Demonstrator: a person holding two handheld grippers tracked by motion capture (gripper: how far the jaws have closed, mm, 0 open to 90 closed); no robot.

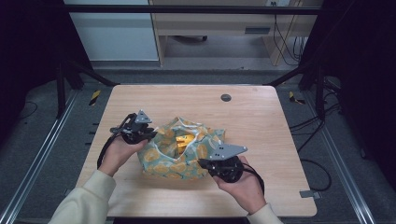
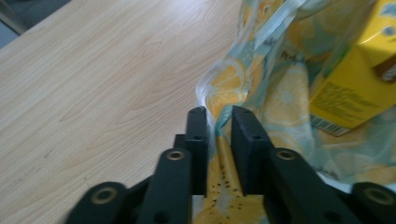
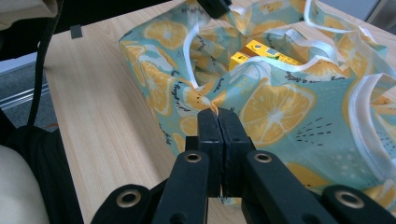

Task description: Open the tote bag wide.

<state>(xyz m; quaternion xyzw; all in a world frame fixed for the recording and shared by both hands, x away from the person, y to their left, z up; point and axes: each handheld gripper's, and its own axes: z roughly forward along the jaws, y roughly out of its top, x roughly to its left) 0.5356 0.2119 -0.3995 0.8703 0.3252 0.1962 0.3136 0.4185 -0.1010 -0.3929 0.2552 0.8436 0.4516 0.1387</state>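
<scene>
A teal fabric bag (image 1: 164,163) printed with orange slices lies open at the table's middle, with a yellow carton (image 1: 184,142) inside it. My left gripper (image 1: 152,135) is at the bag's left rim. In the left gripper view its jaws (image 2: 219,114) stand close together with a bunched fold of the bag (image 2: 280,107) pinched between them, and the carton (image 2: 355,88) lies just beyond. My right gripper (image 1: 203,163) is at the front right rim. Its jaws (image 3: 217,114) are shut tight on a pinch of the bag (image 3: 280,112), and the carton (image 3: 264,52) peeks out behind.
The wooden table (image 1: 243,116) has a round grommet (image 1: 226,97) near its far edge and a small grey tab (image 1: 308,193) at its front right. Black frame rails run along both sides. A desk stands beyond the table.
</scene>
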